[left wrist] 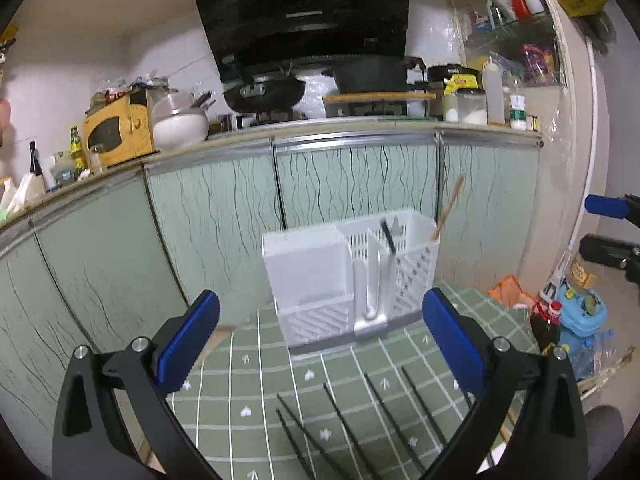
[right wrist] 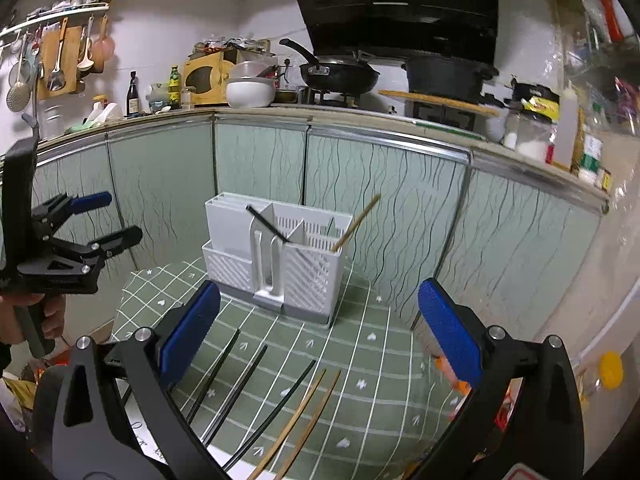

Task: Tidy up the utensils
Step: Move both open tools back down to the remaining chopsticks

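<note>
A long run of pale green cabinet doors (left wrist: pixel 352 184) with wavy dark lines fills the background, topped by a kitchen counter (right wrist: pixel 360 114) crowded with a black wok (right wrist: pixel 340 74), a dark pot (right wrist: pixel 446 74) and a yellow microwave (left wrist: pixel 118 130). In front of it is the worktop (right wrist: pixel 372 356), covered in a green cloth with a white grid. Toward its back edge stands a white utensil holder (right wrist: pixel 276 256) with slotted walls and several compartments; a single black chopstick (right wrist: pixel 266 224) leans across the middle section, and a wooden chopstick (right wrist: pixel 356 222) stands tilted in the right-hand compartment, its upper end well above the rim. The left gripper (left wrist: pixel 320 340) is held above the cloth facing the holder, its blue-padded fingers (left wrist: pixel 188 344) wide apart with nothing between them. The right gripper (right wrist: pixel 318 332) is held the same way, fingers (right wrist: pixel 448 332) spread and empty. In the right wrist view the left gripper appears at the left edge, held by a person's hand (right wrist: pixel 30 316). On the cloth in front of the holder lie loose black chopsticks (right wrist: pixel 248 384), roughly side by side and pointing toward the holder, and just beside them on the right a pair of wooden chopsticks (right wrist: pixel 308 412), close together. In the left wrist view, several of the black sticks lie between that gripper's fingers, below them.
</note>
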Available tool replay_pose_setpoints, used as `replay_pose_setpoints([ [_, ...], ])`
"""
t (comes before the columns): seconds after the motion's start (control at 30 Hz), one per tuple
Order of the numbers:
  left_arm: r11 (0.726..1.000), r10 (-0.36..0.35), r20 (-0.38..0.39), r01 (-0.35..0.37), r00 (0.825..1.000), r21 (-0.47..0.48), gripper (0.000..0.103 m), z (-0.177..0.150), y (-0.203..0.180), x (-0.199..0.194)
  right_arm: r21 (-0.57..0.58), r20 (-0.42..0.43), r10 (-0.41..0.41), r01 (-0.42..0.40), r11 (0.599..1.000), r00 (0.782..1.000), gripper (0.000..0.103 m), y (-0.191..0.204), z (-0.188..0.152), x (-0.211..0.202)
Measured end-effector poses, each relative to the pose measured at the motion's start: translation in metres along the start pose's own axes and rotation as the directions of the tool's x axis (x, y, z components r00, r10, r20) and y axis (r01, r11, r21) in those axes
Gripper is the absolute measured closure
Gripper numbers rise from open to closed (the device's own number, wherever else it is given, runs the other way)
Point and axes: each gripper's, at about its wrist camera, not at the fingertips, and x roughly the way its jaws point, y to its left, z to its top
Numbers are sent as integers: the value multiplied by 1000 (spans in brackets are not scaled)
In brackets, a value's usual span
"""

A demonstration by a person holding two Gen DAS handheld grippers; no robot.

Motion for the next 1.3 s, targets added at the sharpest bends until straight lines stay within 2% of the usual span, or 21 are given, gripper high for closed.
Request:
replay_pose_setpoints([
  [0.2, 1000, -12, -2, 12, 1000, 8, 4, -29, 2, -3, 36, -14, -35, 35, 999, 999, 8, 11, -31, -7],
  [0.33, 999, -48, -3, 48, 999, -1, 4, -44, 0, -2, 42, -43, -75, 77, 996, 996, 8, 12, -49, -7],
  [0.6, 998, -49, -29, 48, 998, -44, 4, -80, 0, 0, 66, -80, -80, 85, 994, 994, 8, 6, -77, -7],
  [0.8, 994, 10, -33, -13, 999, -105, 4, -105, 11, -13, 40, -113, -79, 84, 996, 990, 8, 12, -96, -6],
  [0.97, 995, 58, -56, -62, 997, -74, 4, -119, 11, -27, 40, -114, -97, 102, 994, 989, 8, 17, -116, -11],
  [1.3, 993, 86, -93, -93, 992, -75, 4, -151, 6, -48, 53, -118, -145, 152, 987, 982, 8, 19, -144, -11],
])
